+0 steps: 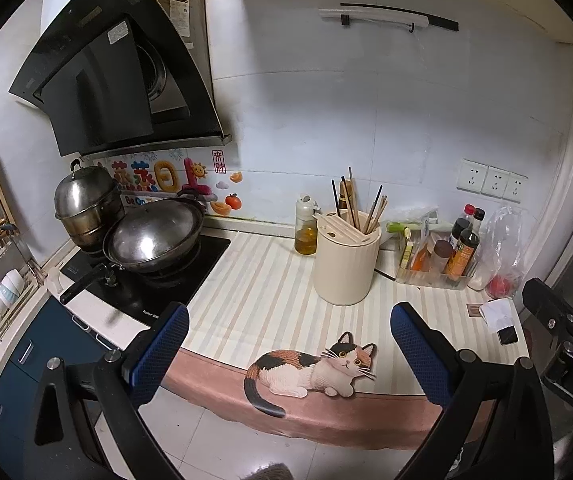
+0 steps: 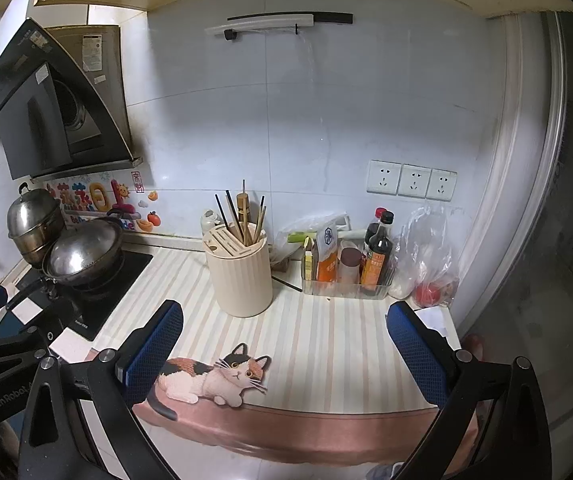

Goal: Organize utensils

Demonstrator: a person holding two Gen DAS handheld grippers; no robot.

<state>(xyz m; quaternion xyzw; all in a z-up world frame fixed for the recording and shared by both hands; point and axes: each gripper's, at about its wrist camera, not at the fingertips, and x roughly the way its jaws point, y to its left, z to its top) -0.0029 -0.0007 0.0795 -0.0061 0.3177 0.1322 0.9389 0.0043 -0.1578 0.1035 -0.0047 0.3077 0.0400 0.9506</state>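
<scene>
On the stove at the far left sit a steamer pot (image 1: 86,204) and a wok (image 1: 154,236); mid-counter, on the striped mat (image 1: 262,300), the cream utensil holder (image 1: 346,258) stands upright with chopsticks (image 1: 360,208) in its rear slot; both the left gripper (image 1: 290,354) and right gripper (image 2: 286,350) hang spread wide, holding nothing; a condiment tray (image 2: 346,286) stands right of the holder.

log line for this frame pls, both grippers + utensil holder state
phase: pre-grasp | left gripper: open, empty | right gripper: open, empty | utensil holder: upright on striped mat, chopsticks inside | contact: none
</scene>
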